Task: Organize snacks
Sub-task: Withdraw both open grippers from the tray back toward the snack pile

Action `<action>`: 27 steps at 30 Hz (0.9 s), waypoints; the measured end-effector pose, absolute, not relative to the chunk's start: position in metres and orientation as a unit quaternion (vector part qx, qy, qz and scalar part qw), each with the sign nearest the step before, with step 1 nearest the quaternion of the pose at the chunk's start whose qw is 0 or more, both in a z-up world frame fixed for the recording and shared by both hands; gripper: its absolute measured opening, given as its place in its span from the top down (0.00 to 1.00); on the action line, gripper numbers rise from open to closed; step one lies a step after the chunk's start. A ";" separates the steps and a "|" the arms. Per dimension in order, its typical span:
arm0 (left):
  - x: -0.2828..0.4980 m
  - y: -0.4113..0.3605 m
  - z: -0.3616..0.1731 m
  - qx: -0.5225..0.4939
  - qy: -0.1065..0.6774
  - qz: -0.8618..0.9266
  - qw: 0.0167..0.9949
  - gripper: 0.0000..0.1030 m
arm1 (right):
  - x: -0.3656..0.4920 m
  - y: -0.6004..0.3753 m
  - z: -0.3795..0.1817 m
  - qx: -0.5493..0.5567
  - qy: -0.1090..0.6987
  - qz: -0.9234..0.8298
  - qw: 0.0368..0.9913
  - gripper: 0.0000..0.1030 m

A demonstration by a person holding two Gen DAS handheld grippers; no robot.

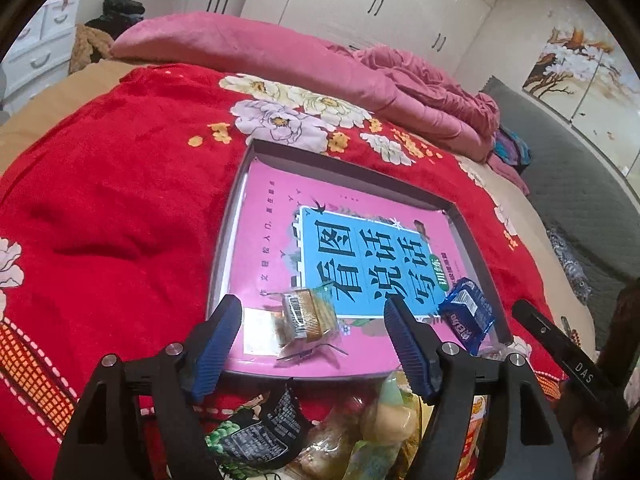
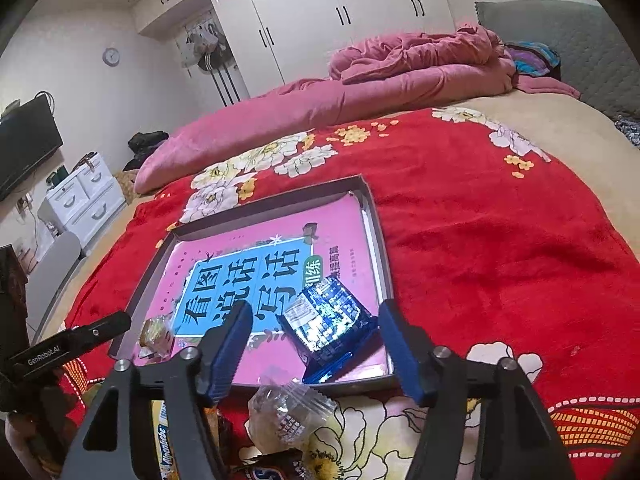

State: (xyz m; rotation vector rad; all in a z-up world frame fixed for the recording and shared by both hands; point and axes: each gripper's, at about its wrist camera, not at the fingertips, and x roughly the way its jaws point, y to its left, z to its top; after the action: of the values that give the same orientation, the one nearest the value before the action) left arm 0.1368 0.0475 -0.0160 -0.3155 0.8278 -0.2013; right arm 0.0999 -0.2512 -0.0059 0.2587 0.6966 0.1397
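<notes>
Both wide apart, left tongs (image 1: 314,316) over biscuit pack (image 1: 303,315), right tongs (image 2: 314,322) empty

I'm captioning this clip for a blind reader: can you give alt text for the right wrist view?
An open hand-held gripper hovers over a blue foil snack packet lying in a shallow grey cardboard tray lined with a pink book cover. The tray sits on a red flowered blanket; more wrapped snacks lie in front.

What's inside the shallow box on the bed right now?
In the shallow box lies a pink book covering nearly the whole floor. On it sit a clear-wrapped brown snack and a blue packet. Whatever is beneath the book is hidden.
</notes>
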 end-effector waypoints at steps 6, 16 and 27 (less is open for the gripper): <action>0.132 0.056 -0.013 -0.161 0.392 -0.092 0.901 0.25 | 0.097 -0.247 -0.002 0.116 0.332 0.073 0.933 0.34; 0.126 0.074 -0.012 -0.181 0.389 -0.074 0.900 0.25 | 0.093 -0.248 -0.001 0.117 0.332 0.071 0.933 0.32; 0.115 0.075 -0.010 -0.174 0.392 -0.071 0.900 0.25 | 0.083 -0.243 0.004 0.105 0.324 0.079 0.937 0.32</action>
State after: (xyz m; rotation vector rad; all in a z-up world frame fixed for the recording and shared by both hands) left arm 0.1148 0.0748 -0.0102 -0.3603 0.8117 -0.1478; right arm 0.0832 -0.2426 0.0044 0.2147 0.6630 0.1606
